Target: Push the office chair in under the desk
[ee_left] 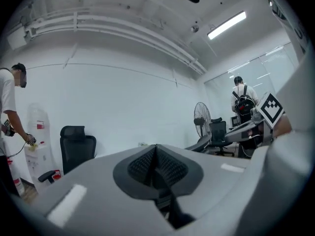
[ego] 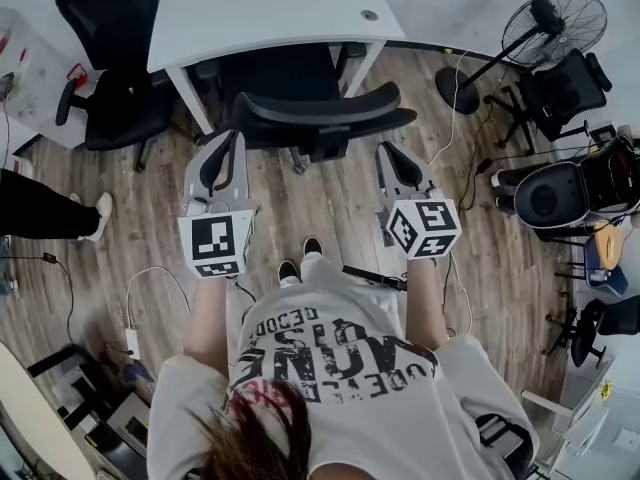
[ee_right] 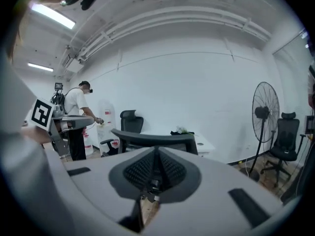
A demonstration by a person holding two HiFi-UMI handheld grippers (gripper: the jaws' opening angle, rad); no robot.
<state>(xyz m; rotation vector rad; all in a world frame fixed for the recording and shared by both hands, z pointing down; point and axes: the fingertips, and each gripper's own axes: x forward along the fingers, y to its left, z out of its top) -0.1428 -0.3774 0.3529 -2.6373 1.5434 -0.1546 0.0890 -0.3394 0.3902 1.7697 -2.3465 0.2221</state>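
1. Plainly, the chair (ego: 318, 116) stands with its seat partly under the desk (ego: 250, 8) and its back toward the person. An uneven shove would probably swivel it and knock an armrest against a desk leg (ego: 195, 103).
2. The left gripper (ego: 226, 143) and right gripper (ego: 388, 153) are both pressed together and empty, just behind the chair's back. Such narrow tips could slip off its curved rim.
3. A floor cable (ego: 455, 78) beside the chair might snag a wheel.

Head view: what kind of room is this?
Probably an office or lab workroom: a white desk with a black office chair at it, a second chair beside it, and a pedestal fan on wood-look flooring.
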